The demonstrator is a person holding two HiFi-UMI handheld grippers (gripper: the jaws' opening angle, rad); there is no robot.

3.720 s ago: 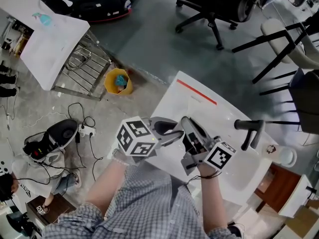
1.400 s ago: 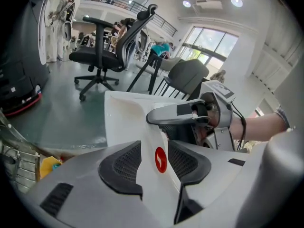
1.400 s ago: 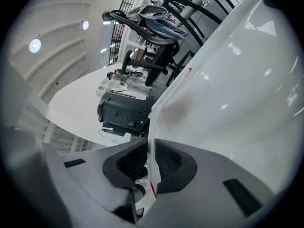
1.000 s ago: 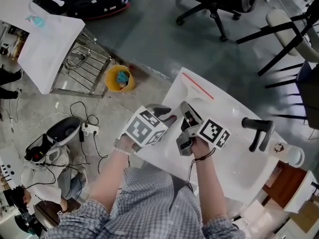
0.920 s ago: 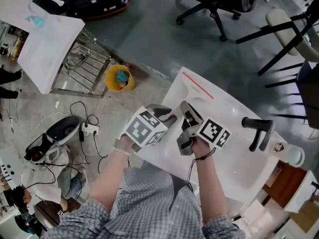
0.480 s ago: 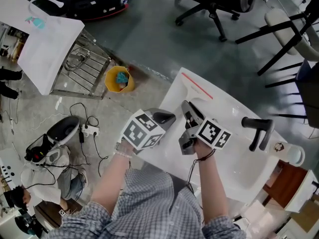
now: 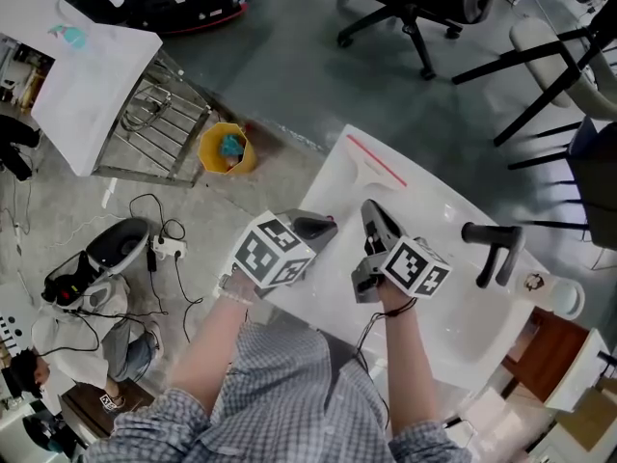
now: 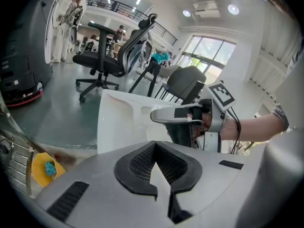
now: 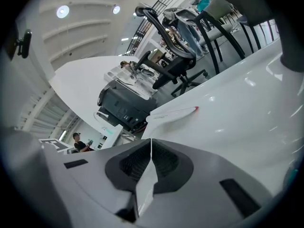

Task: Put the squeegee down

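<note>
far left on the floor there's a wire rack (image 7: 154, 123), then a yellow bucket (image 7: 224, 152) w/ something blue-green inside, and cables (image 7: 159, 249) trailing nearer the person.

next the left gripper (image 7: 331, 224), held over the near-left edge of the white table (image 7: 434, 210), angled down toward the top. its jaws are pressed together tip to tip, nothing caught btwn them.

just beside it, to the right, the right gripper (image 7: 370, 206), over the table, tips pointing away from the person. jaws also closed on each other; only a thin sliver of white table shows thru the slit. both grippers sit close together but apart.

farther right lies the squeegee (image 7: 490, 232), black, t-shaped, flat on the table near its right side, well apart from both grippers and touched by neither. its crossbar runs approx left-right in the head view; the stem comes off the bar's right half and slants down-left, toward the person's side of the table. can't tell which part is blade and which is handle.

beyond the table, up top, a black office chair (image 7: 415, 8) on the grey floor.
</note>
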